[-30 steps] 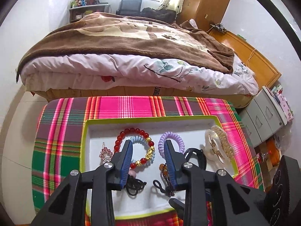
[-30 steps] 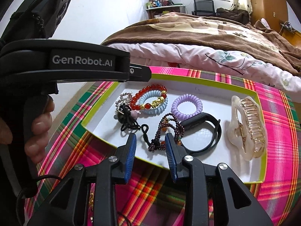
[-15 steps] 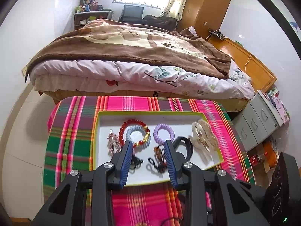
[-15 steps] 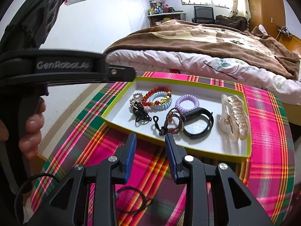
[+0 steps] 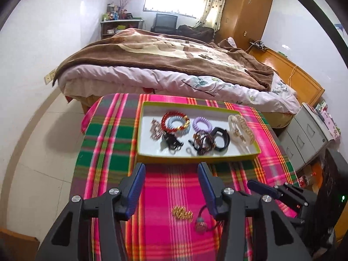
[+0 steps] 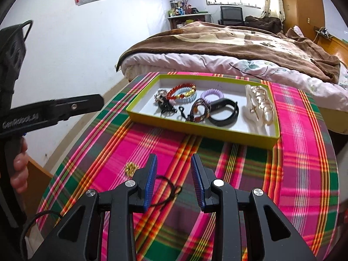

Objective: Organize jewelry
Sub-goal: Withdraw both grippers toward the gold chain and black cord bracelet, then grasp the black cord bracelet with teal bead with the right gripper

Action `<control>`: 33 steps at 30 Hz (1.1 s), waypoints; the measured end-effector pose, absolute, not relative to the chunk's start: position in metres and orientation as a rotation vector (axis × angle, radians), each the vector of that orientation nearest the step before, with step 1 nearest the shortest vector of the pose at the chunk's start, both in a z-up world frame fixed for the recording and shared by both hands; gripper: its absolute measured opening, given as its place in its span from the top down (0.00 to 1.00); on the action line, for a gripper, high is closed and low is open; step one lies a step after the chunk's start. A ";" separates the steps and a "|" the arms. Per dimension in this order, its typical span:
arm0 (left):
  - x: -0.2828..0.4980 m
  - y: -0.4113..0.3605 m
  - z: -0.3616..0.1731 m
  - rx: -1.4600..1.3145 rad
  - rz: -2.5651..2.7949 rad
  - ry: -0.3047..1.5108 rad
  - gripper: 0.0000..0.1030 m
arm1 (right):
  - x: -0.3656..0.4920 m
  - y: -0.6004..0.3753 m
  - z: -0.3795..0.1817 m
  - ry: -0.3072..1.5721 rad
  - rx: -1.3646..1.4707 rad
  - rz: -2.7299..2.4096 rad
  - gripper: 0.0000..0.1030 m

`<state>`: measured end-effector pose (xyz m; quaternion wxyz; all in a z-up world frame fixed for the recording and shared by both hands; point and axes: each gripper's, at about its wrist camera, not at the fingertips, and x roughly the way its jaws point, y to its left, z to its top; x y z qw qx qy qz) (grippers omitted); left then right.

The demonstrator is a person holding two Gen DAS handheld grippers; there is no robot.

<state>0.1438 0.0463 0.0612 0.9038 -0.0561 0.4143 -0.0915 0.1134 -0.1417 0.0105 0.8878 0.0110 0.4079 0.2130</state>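
Observation:
A green-rimmed white tray [image 5: 195, 157] [image 6: 200, 129] sits on the plaid tablecloth and holds a red bead bracelet [image 5: 174, 117], a purple coil hair tie [image 5: 202, 125], a black band [image 6: 224, 113], a clear hair claw [image 6: 258, 104] and several other pieces. On the cloth in front of the tray lie a small gold clip [image 5: 182, 213] [image 6: 131, 167] and a black cord with a charm [image 5: 201, 224] [image 6: 169, 187]. My left gripper [image 5: 171, 176] is open and empty above them. My right gripper [image 6: 174, 167] is open and empty, beside the cord.
The round table's plaid cloth [image 5: 108, 134] ends close on all sides. A bed with a brown blanket [image 5: 165, 58] stands just behind the table. Grey drawers [image 5: 304, 134] stand at the right. The left gripper's body [image 6: 50, 113] shows at the left of the right wrist view.
Both grippers have pulled back and up from the tray, towards the table's near side. The left jaws have opened wider. The gold clip and black cord have come into view.

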 end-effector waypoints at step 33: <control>0.064 0.115 -0.006 -0.295 -0.082 0.924 0.43 | 0.095 -0.084 -0.035 0.925 -0.091 0.566 0.56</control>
